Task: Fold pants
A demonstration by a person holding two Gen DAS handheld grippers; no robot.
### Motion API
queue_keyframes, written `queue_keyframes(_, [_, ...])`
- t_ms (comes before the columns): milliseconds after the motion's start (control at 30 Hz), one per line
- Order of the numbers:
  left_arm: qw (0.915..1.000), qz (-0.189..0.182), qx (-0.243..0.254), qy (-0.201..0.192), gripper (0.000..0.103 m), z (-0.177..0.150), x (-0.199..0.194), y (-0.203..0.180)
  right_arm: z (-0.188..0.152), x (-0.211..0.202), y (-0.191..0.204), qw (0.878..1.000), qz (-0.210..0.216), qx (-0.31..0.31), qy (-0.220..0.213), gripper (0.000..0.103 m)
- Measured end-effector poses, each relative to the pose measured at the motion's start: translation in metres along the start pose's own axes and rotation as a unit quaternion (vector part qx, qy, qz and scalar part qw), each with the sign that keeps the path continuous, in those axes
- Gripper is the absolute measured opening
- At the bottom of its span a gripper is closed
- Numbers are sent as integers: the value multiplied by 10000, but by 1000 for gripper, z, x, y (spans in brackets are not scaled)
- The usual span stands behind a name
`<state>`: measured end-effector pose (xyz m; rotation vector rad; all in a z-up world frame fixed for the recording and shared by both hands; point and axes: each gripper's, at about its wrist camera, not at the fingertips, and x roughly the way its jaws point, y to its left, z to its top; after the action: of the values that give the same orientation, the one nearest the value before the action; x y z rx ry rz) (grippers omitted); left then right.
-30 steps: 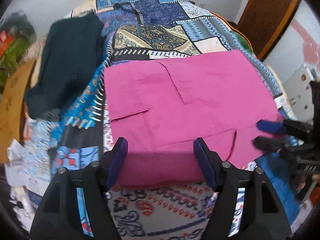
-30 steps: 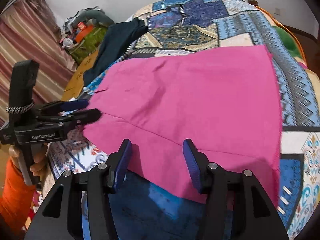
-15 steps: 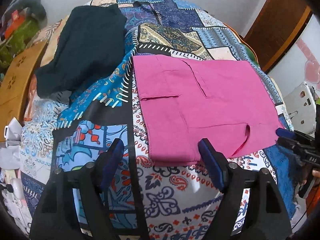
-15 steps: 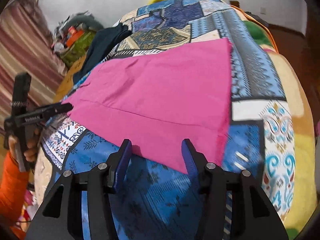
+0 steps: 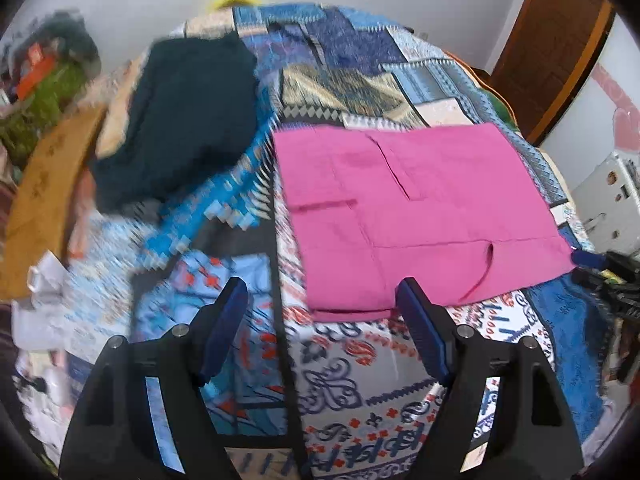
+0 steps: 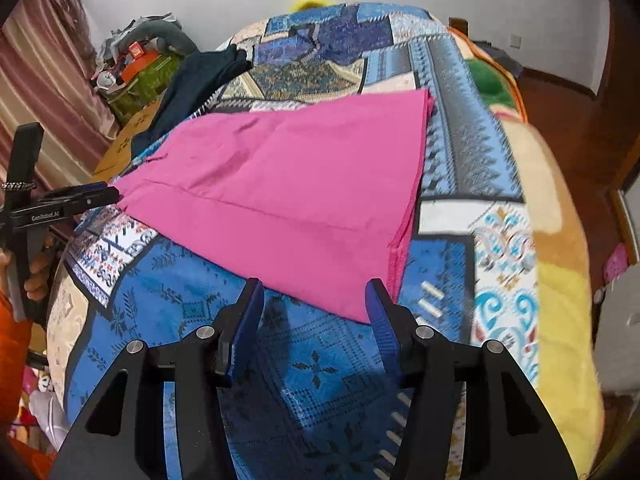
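A bed [image 5: 360, 392] covered with a busy patchwork quilt in blues, whites and reds fills both views. On it lie the pink pants [image 5: 412, 216], folded into a flat, nearly square packet near the middle of the quilt; pocket seams and a slit show on the top layer. Up and to the left of them, well apart, sits a dark teal garment [image 5: 180, 128], also folded.

My left gripper [image 5: 320, 332] hangs above bare quilt just short of the pants' near edge, its fingers spread wide with nothing between them. My right gripper [image 6: 316, 312] hovers at the near corner of the pants, fingers parted partway and empty; no pad presses on cloth.

I judge the fold to be finished or close to it, with both hands released from the fabric. If another fold is wanted, the next move calls for lowering both sets of fingers onto one edge, pinching all layers together, and carrying that edge across without dragging the packet askew.
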<state>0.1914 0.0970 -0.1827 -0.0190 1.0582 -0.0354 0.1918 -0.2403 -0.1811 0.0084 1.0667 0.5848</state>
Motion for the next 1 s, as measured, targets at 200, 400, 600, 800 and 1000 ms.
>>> queue_keyframes(200, [9995, 194, -138, -213, 77, 28, -4, 17, 25, -15, -7, 9993, -72, -17, -364, 49])
queue_keyframes(400, [9993, 74, -321, -180, 72, 62, 14, 26, 54, -13, -22, 9981, -196, 33, -588, 49])
queue_keyframes(600, [9994, -49, -352, 51, 65, 89, 48, 26, 85, 6, -47, 9981, -312, 71, -529, 49])
queue_keyframes(800, [9983, -160, -451, 318, 59, 103, 81, 31, 114, 33, -67, 9985, -326, 55, -435, 49])
queue_keyframes(1000, [9972, -242, -455, 533, 59, 108, 104, 34, 140, 69, -85, 9986, -508, 15, -164, 49])
